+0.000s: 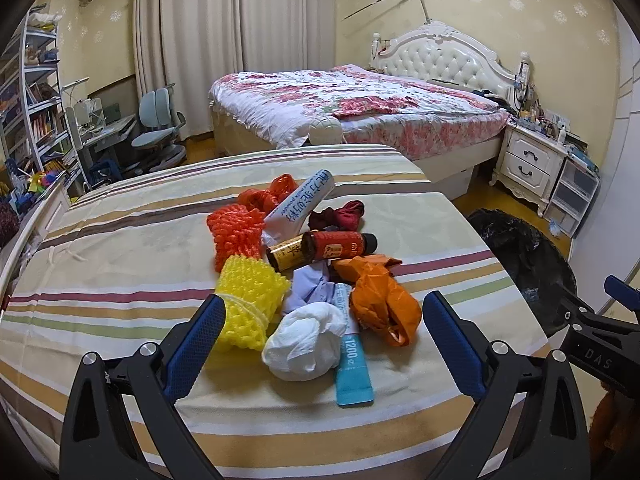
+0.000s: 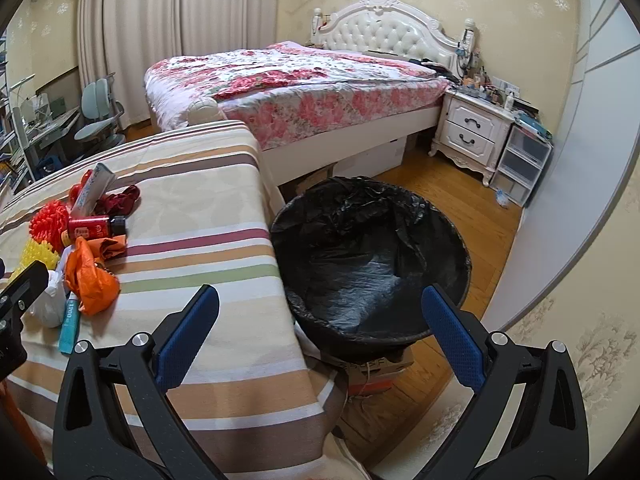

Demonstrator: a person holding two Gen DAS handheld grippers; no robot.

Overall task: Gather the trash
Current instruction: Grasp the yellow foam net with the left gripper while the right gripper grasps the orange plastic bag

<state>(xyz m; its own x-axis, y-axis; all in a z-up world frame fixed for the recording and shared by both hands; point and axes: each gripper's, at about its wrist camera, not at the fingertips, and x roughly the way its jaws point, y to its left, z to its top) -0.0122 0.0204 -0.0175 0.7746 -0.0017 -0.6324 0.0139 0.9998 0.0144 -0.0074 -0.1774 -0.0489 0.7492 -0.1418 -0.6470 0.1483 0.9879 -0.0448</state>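
Left wrist: left gripper [image 1: 322,322] jaws released, poised over trash pile [image 1: 316,276] on striped surface [image 1: 120,264]. Right gripper [image 2: 320,308] released near lined bin [image 2: 372,256]. Next: likely clenching 1 item.

You have two foam fruit nets [image 1: 244,308], two tubes [image 1: 352,364], perhaps two bottles [image 1: 340,245], one lined bin [image 2: 372,264].
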